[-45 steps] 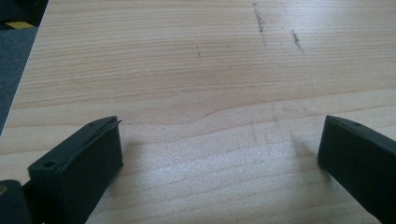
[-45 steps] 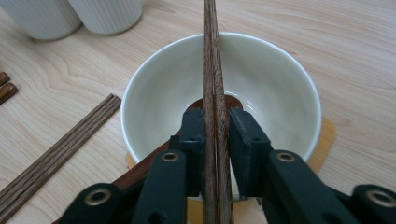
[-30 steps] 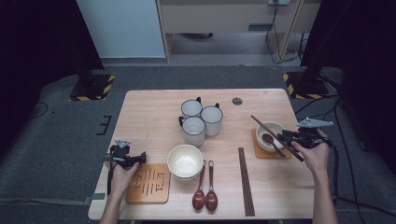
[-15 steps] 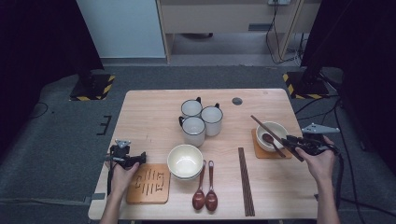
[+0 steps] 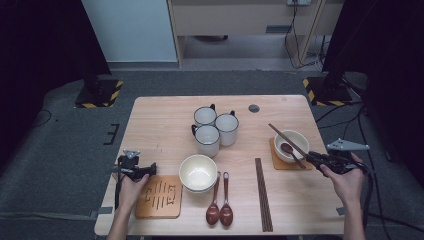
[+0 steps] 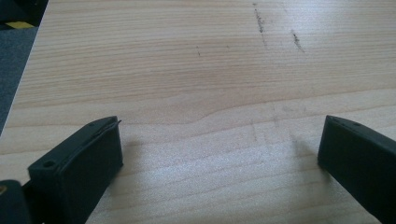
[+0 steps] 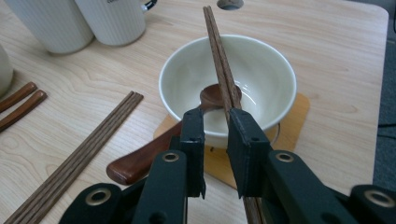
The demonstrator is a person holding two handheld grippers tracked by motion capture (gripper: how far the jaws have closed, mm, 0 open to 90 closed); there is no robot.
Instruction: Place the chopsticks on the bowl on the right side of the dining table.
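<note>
At the right edge of the surface (image 5: pixel 165 125), the right claw (image 7: pixel 215 122) is beside a pair of chopsticks (image 7: pixel 219 60) lying across a bowl (image 7: pixel 261 65).

Its jaws have just been closing and now stand narrow; the chopsticks run along the inner face of one jaw, and I cannot tell if both pads press them. The right hand (image 5: pixel 345 182) holds this claw low and nearly level, pointing toward the bowl, which sits on a small wooden coaster (image 7: pixel 299 107) with a brown spoon (image 7: pixel 140 161) inside. The left claw (image 5: pixel 134 167) rests released near the left edge, jaws wide over bare wood, held by the left hand (image 5: pixel 131 187) beside another coaster (image 5: pixel 159 196).
</note>
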